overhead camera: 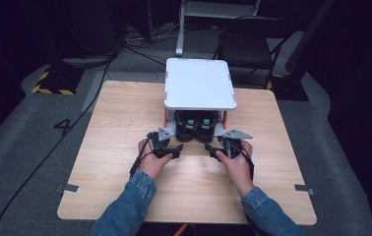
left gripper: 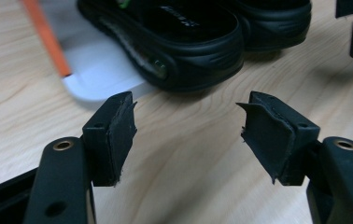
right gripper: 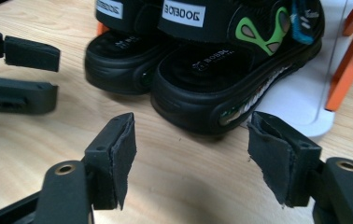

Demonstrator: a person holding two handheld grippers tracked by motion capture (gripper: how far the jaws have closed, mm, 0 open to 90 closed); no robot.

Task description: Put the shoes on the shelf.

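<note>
A pair of black sandals [overhead camera: 196, 126] stands side by side on the low white base of a small rack [overhead camera: 200, 83], under its white top, heels toward me. In the left gripper view the nearer sandal [left gripper: 184, 42] lies just beyond my left gripper [left gripper: 186, 116], which is open and empty over the wood. The right gripper view has the green-trimmed sandal [right gripper: 212, 79] close ahead of my right gripper [right gripper: 191, 140], also open and empty. From above, the left gripper [overhead camera: 178, 149] and right gripper [overhead camera: 209, 149] sit a short way in front of the rack.
The rack has orange legs [right gripper: 347, 60] and a white base plate [left gripper: 95, 70] that juts out beside the sandals. The wooden table [overhead camera: 125, 118] has bare room to both sides. The left gripper's jaws [right gripper: 57, 77] stand close on the left of the right gripper view.
</note>
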